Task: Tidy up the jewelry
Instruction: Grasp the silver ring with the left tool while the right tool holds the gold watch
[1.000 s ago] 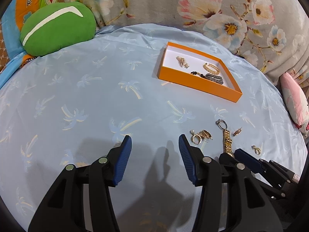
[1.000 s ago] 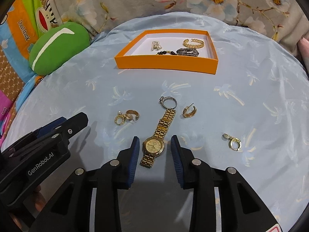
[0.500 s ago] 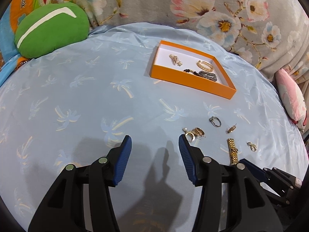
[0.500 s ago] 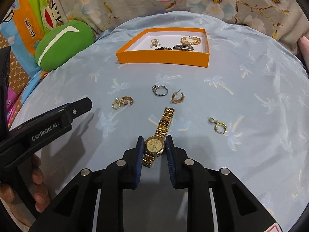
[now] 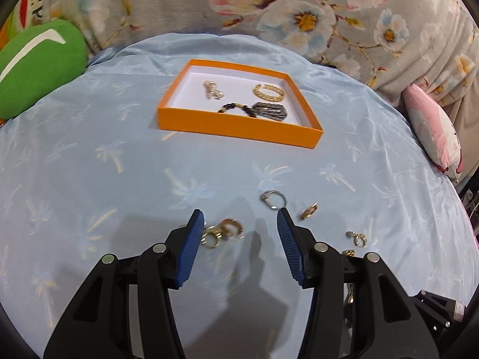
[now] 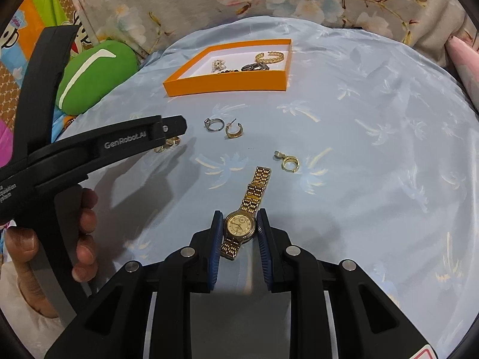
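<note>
I see the pale blue palm-print cloth (image 6: 374, 179) spreading wide to the right of my right claw (image 6: 239, 224), with bare fabric there out to the cloth's curved edge. Straight ahead, far beyond both claws, sits the orange tray (image 6: 227, 85), its low near wall facing me; inside lie a gold bracelet (image 6: 269, 56), a dark beaded piece (image 5: 269, 110) and a small pale trinket (image 5: 213, 89). A green cushion (image 6: 95, 74) borders the cloth to the far left.

My right claw is closed narrowly on the gold watch (image 6: 241, 223), pads pressing the case from both sides. The watch's long axis runs away from the claw, leaning slightly right, the band stretching forward, its short end trailing back between the fingers.

My left claw (image 5: 239, 221) is spread wide, holding nothing. Between its tips, close to the left pad, lies a cluster of gold rings (image 5: 223, 230). Just ahead of its right tip is a silver ring (image 5: 272, 199), and beside that a gold hoop earring (image 5: 310, 211). A small gold hoop with a stud (image 6: 287, 161) lies just right of the watch band's far end. The left claw's body crosses the right view's left side, blocking that flank.
</note>
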Demonstrator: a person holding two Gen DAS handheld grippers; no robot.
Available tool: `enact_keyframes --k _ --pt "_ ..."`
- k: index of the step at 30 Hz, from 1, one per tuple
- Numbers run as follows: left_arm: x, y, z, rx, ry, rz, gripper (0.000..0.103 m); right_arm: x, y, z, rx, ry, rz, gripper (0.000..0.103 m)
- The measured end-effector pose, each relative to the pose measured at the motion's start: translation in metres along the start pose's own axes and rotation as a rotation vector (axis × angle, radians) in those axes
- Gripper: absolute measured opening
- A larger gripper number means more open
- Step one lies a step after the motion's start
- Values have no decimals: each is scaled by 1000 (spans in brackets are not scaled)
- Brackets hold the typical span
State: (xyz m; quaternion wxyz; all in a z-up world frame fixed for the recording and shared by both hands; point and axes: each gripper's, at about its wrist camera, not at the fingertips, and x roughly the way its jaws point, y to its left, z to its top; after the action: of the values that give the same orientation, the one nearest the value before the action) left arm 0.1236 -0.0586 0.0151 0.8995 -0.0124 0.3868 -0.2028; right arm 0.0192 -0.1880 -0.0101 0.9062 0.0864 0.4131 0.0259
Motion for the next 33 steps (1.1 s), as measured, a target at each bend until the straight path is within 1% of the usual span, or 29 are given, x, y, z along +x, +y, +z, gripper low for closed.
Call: enact_keyframes --k 7,11,14,19,20,23,28,30,31,32,33 --pt "20 -25 8 80 23 -4 49 -1 -2 0 8 0 13 21" --pt "25 -23 13 52 27 7 49 -1 -6 0 22 -2 29 21" --pt "26 -19 13 34 35 2 48 -1 -7 0 26 -4 35 21" --pt "29 -23 13 47 45 13 48 -1 -8 1 28 -4 37 21" --pt "31 -24 13 54 50 11 47 -1 -8 0 29 -4 38 21" --pt "35 -27 14 66 68 16 35 -1 -8 0 30 -4 38 21" --pt "39 -30 15 75 72 9 31 -1 -8 0 30 -4 39 22" --pt "40 -32 15 83 75 5 17 -1 -8 0 30 -4 39 22" --pt "40 -32 15 82 77 4 13 -1 -8 0 30 -4 38 22" --pt "40 -31 15 78 78 -2 6 -1 -8 0 30 -4 39 22" --pt "40 -30 16 70 79 -7 5 -1 -8 0 30 -4 39 21"
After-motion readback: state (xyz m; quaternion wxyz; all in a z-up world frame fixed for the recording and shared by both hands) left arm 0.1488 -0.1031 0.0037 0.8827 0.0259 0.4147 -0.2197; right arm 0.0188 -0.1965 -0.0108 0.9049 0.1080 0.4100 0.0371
